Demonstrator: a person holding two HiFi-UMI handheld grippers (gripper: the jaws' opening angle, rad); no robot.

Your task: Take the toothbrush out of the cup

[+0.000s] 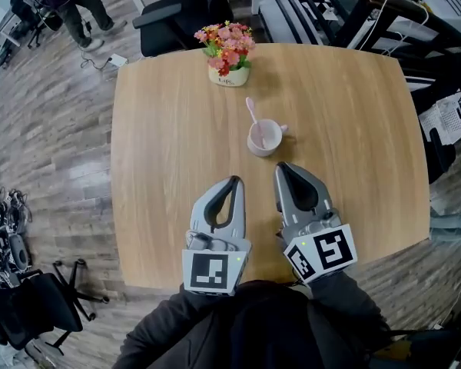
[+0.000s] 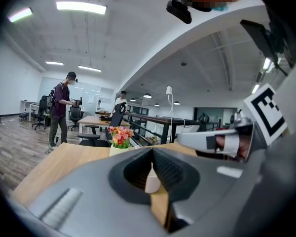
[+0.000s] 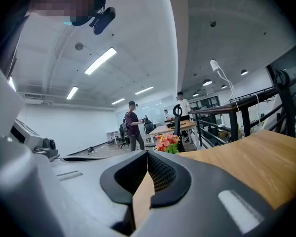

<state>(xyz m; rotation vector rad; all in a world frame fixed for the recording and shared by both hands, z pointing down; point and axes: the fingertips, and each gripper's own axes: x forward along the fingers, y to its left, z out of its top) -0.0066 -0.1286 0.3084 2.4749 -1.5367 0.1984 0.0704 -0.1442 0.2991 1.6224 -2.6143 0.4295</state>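
A white cup (image 1: 265, 137) stands near the middle of the round-cornered wooden table (image 1: 161, 129). A pink toothbrush (image 1: 253, 117) leans out of it toward the far left. Both grippers hover low over the table's near edge, pointing at the cup. My left gripper (image 1: 233, 181) is shut and empty, its tip a hand's width short of the cup, to the near left. My right gripper (image 1: 283, 167) is also shut and empty, its tip just short of the cup. In the left gripper view, a pale sliver of the cup (image 2: 152, 179) shows through the loop behind the closed tips (image 2: 152, 151). The right gripper view shows its jaws (image 3: 147, 155) pressed together over bare wood.
A pot of pink and orange flowers (image 1: 228, 54) (image 2: 120, 137) (image 3: 166, 142) stands at the table's far edge. A black office chair (image 1: 177, 10) is behind it. A person (image 1: 69, 2) stands on the wood floor at far left. Desks and cables line the right side.
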